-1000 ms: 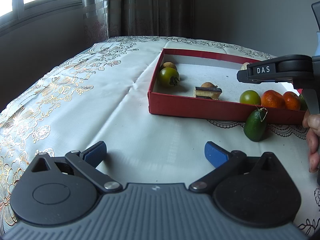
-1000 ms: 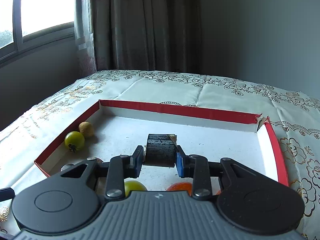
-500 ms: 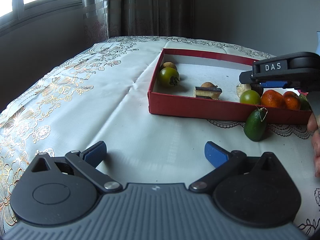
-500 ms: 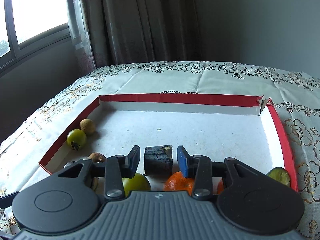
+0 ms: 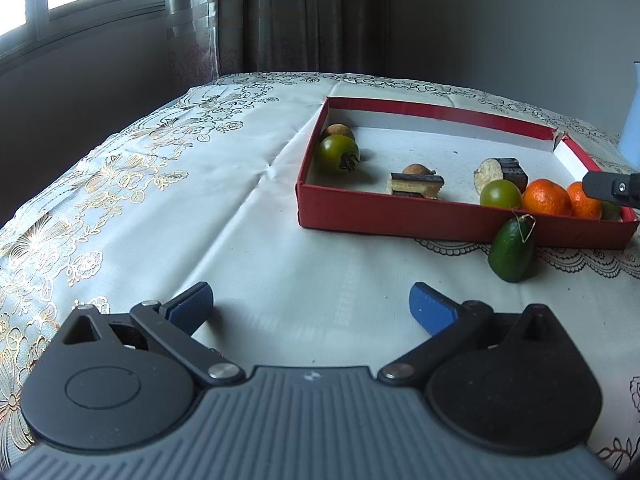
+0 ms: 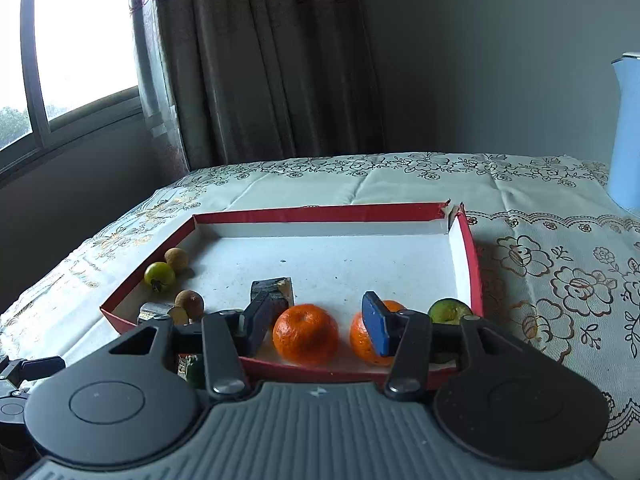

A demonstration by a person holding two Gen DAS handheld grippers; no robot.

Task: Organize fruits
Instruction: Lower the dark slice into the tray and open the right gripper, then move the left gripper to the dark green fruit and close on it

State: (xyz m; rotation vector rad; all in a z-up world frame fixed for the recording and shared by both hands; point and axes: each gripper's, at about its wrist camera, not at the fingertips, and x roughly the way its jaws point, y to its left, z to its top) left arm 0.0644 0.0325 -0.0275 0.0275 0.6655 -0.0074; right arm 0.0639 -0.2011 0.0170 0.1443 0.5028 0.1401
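Nearly there: most fruit sits in the red box point(image 5: 460, 216), only the green fruit point(image 5: 512, 250) lies outside on the tabletop point(image 5: 320, 260). Left hand-held gripper point(image 5: 310, 304) gapes wide and empty; right hand-held gripper point(image 6: 320, 320) likewise.

You find no words, numbers or brand names to read in either view. The only marks are tiny pale emblems moulded into the ribbed grey housings at the bottom centre of each frame: one on the left gripper point(image 5: 310, 312) body in the left wrist view, one on the right gripper point(image 6: 320, 322) body in the right wrist view. Both are too small for you to make out as letters. The red box point(image 5: 400, 212) shows no print on its walls.
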